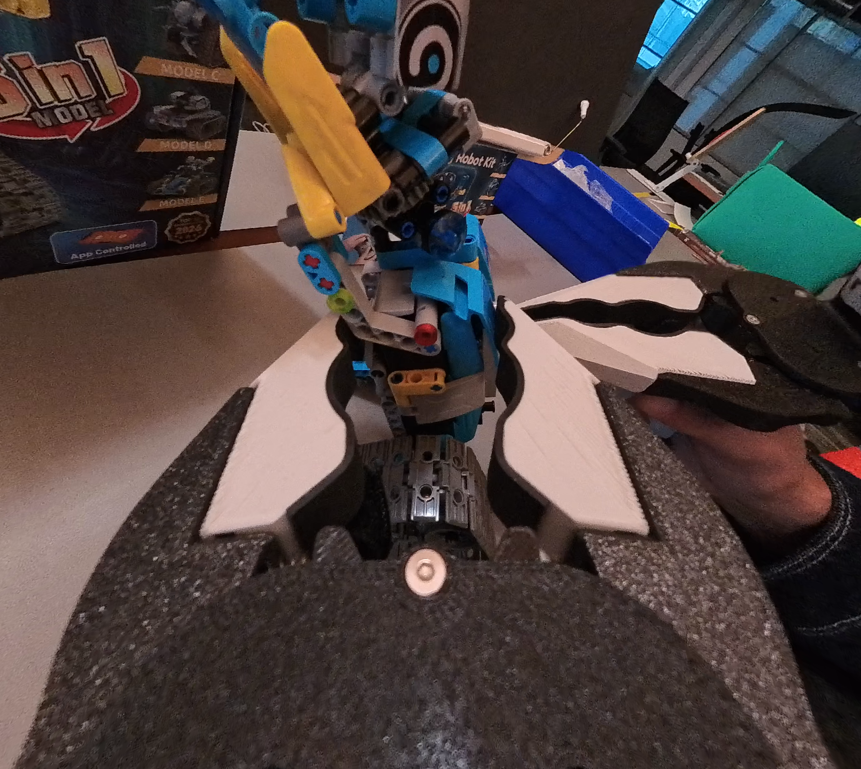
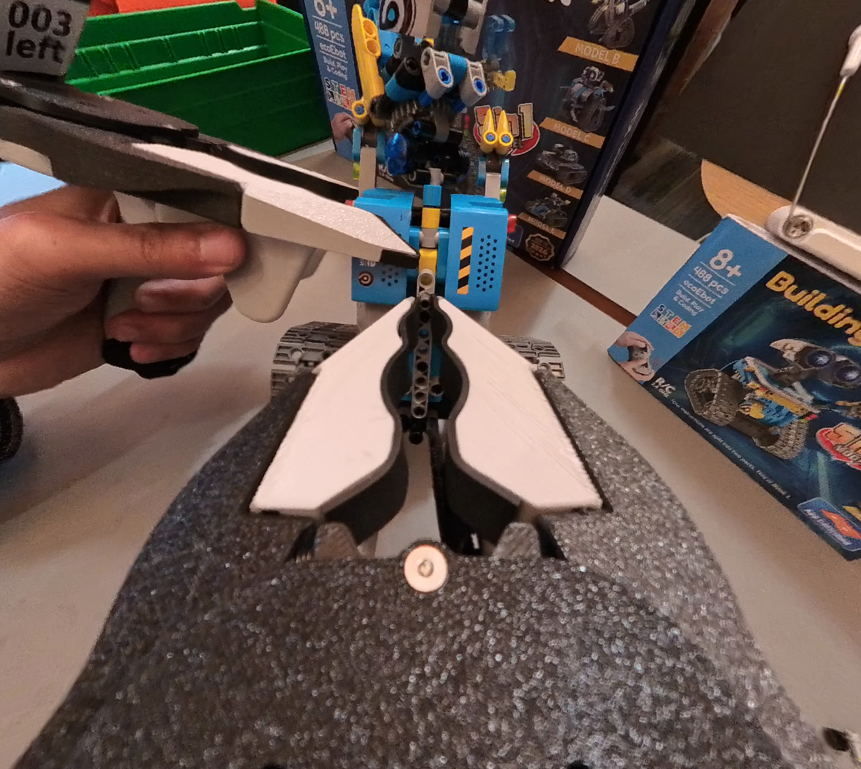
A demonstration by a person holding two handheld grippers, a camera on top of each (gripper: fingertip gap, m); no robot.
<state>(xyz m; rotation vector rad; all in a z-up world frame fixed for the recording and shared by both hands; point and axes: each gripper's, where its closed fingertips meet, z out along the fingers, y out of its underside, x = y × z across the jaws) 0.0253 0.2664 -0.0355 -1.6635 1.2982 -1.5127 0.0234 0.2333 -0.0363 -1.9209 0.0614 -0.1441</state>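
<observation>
While upright, toy robot faces right gripper, beam lengthwise.

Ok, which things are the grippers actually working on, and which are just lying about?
In hand: blue and grey brick-built tracked robot model, clamped by the left gripper; its grey perforated beam, pinched by the right gripper.
Lying about: upright dark printed toy box, second printed toy box, green plastic bin, blue plastic bin.

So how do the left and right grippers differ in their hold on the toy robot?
Left gripper stands wide, straddling the torso of the toy robot; right gripper is closed on a thin grey beam. Left reaches over one track; right comes between the two. Both meet the same robot.
</observation>
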